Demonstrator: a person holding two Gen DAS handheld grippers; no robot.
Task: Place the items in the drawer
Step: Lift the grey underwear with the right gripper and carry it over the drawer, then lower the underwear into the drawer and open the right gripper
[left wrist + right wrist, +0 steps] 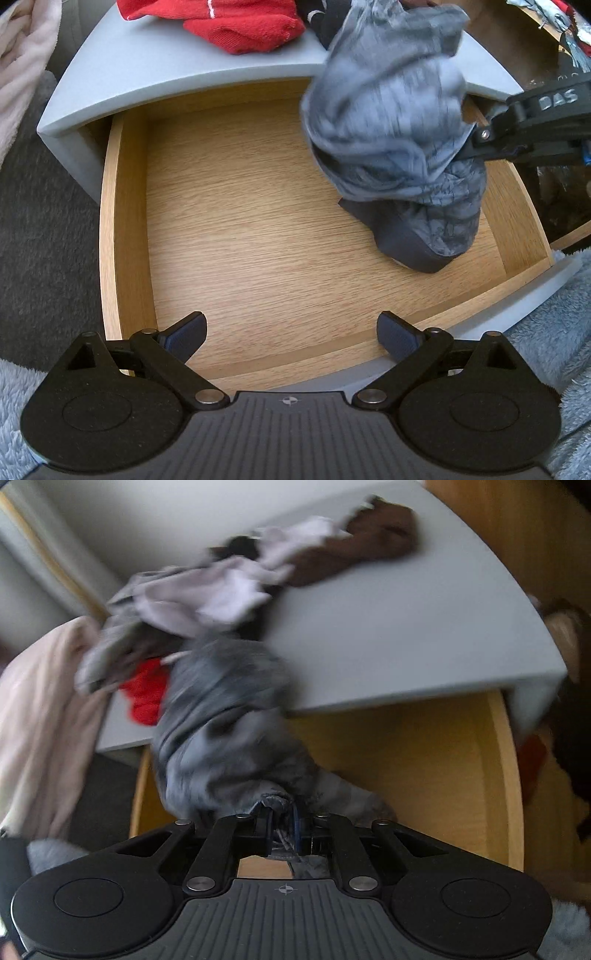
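Grey cabinet top (147, 62): red cloth (240, 26), brown cloth (354, 554), pale garments (207, 594).

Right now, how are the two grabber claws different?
The left gripper is wide open and holds nothing, while the right gripper is pinched shut on the grey garment. The left one hovers at the drawer front; the right one reaches in from the side. Both are black with two fingers.

Garment (399, 147) in drawer (125, 229) at right; clothes pile (240, 26) on cabinet top (147, 77) behind.
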